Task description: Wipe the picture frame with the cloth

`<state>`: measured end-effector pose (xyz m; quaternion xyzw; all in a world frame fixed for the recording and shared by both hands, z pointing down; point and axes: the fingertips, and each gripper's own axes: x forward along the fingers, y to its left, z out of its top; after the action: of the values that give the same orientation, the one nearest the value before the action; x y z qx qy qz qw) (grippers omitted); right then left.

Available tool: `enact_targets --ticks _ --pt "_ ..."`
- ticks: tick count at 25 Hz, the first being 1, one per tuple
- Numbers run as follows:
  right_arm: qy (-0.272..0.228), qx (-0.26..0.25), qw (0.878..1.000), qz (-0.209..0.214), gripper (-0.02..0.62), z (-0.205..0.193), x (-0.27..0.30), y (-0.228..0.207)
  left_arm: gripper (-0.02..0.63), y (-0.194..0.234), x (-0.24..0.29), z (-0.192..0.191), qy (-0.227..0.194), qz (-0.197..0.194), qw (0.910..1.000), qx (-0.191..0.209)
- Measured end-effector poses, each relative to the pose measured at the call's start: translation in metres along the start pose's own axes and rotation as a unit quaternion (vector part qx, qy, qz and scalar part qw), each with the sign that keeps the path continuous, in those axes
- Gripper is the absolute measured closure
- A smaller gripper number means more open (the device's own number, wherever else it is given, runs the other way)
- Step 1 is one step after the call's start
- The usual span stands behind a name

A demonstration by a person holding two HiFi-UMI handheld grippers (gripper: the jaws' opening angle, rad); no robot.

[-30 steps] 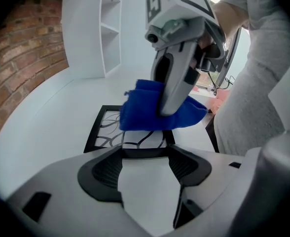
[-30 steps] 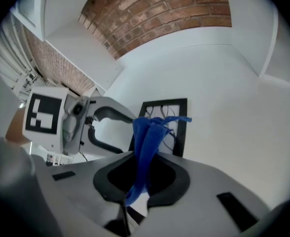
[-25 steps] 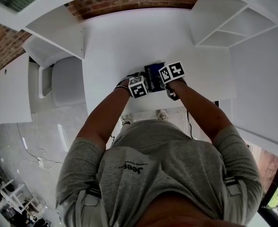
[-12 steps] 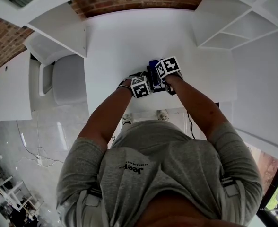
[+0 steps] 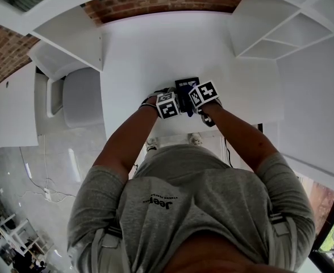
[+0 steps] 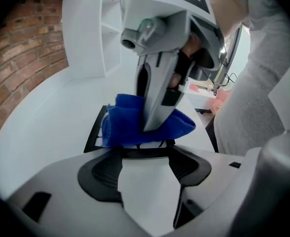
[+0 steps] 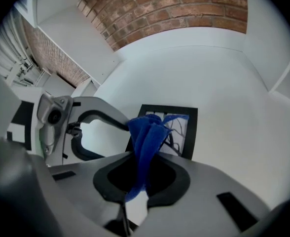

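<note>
Picture frame (image 7: 193, 132) lying flat, cloth (image 7: 146, 132) bunched atop

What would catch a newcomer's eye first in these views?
The bright blue cloth stands out most. It is pinched in the shut jaws of the right gripper and bunched on top of a black-bordered picture frame lying flat on the white table. The left gripper sits at one edge of the frame, its jaws apart.

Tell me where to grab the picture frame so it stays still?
I'd grab the picture frame by its black near edge, coming in low from the person's side: it lies flat on the table, and the blue cloth covers its middle.
</note>
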<state>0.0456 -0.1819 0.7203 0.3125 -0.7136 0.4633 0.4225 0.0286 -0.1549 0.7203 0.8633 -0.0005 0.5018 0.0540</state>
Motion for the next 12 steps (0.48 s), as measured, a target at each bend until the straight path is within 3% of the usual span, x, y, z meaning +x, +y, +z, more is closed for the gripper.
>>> enact_targets --ticks 12 --pt "0.018 0.006 0.999 0.041 0.545 -0.054 -0.011 0.021 0.31 0.0 0.0 -0.001 0.005 -0.002 1.0 0.001"
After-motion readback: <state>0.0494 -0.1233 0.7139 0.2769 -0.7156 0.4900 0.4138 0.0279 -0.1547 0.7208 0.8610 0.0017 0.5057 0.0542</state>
